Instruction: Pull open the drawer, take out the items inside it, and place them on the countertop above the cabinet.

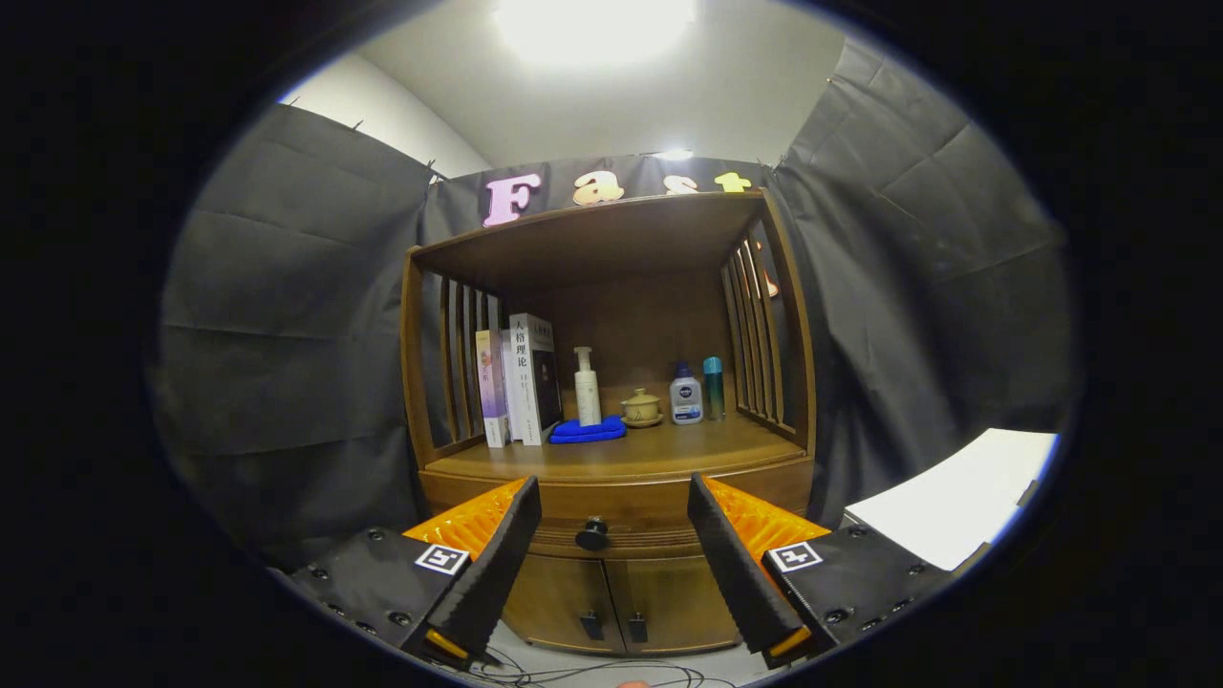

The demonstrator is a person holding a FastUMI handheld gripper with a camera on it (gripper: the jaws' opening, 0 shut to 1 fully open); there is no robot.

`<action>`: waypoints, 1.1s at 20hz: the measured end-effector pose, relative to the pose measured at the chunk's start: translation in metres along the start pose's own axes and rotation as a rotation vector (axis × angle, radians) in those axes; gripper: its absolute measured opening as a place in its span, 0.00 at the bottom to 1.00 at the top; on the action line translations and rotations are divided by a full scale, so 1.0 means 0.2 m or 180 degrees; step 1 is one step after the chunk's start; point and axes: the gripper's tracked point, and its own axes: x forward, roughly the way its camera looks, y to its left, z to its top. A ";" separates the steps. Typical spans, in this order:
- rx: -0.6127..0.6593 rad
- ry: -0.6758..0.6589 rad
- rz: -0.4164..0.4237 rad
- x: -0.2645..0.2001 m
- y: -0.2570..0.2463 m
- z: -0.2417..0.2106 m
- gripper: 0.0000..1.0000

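- One wooden cabinet (611, 478) stands against the black cloth wall (287, 363), under a white ceiling with a bright lamp (592, 24) glaring overhead.
- Its surface (659, 454) is bare polished wood at the front, roofed by a top board and fenced by slatted side rails (755, 334).
- One drawer (621, 506) sits shut just under that surface, its single dark round knob (592, 533) lying between the tool's fingers and beyond them.
- Two cupboard doors (621, 597) below the drawer, each with a small dark handle, both closed.
- The tool (611, 535) hangs in front of the cabinet, fingers spread wide apart, gripping nothing, knob not touched.
- Three books (521, 377), as far as I can count, standing upright at the left of the surface; the spines carry writing too small to read surely.
- One white pump bottle (587, 387) stands on one folded blue cloth (588, 430), right beside the books.
- One small lidded cup on its saucer (641, 407) at the middle.
- One squat white bottle with a blue cap (685, 395), a round dark label, unreadable; one slim teal bottle (713, 387) just beside it.
- One white panel (955, 497) off to the right, cables on the pale floor (573, 669) below.
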 end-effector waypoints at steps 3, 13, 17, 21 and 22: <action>-0.0016 0.0005 -0.0017 0.02 -0.02 0.00 0.98; -0.0081 0.0052 0.0030 0.10 0.06 -0.06 0.98; -0.0051 0.0041 0.0059 0.19 0.09 -0.07 0.98; 0.0001 0.0049 0.0070 0.34 0.11 -0.10 0.98; 0.0011 0.0045 0.0075 0.38 0.11 -0.11 0.98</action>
